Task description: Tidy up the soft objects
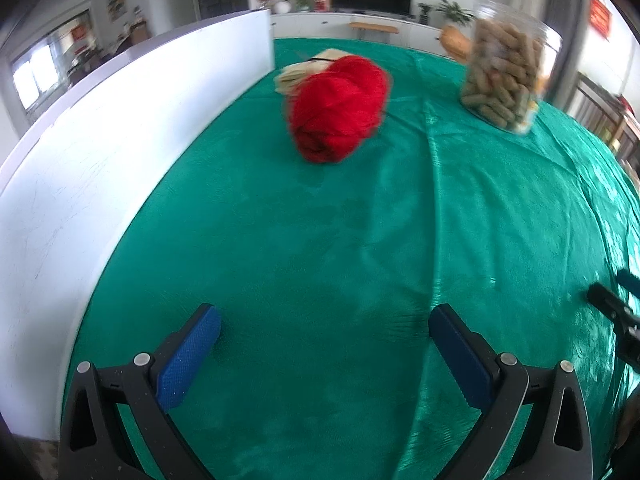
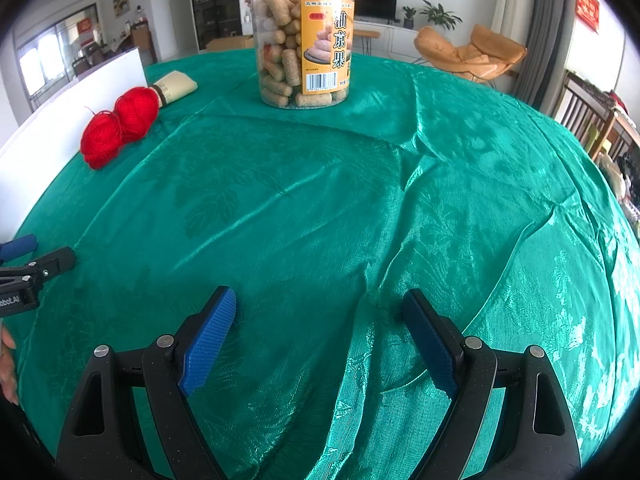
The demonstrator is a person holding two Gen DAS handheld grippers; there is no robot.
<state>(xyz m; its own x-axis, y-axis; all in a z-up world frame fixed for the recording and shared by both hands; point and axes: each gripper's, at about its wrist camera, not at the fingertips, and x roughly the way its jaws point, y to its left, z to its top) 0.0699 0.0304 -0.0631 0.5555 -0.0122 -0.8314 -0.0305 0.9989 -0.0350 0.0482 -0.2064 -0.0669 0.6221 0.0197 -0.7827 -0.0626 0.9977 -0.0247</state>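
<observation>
A red yarn skein (image 1: 338,110) lies on the green tablecloth (image 1: 320,260) ahead of my left gripper (image 1: 326,322), which is open and empty, well short of it. A beige soft packet (image 1: 308,68) lies just behind the yarn, touching it. In the right wrist view the yarn (image 2: 118,130) and the packet (image 2: 176,86) sit at the far left. My right gripper (image 2: 320,306) is open and empty above the cloth (image 2: 360,200). The left gripper's fingertips (image 2: 56,260) show at the left edge.
A white board (image 1: 100,184) stands along the table's left side. A clear jar of snack sticks (image 2: 304,40) stands upright at the far middle; it also shows in the left wrist view (image 1: 508,72). The right gripper's tip (image 1: 608,304) shows at the right edge.
</observation>
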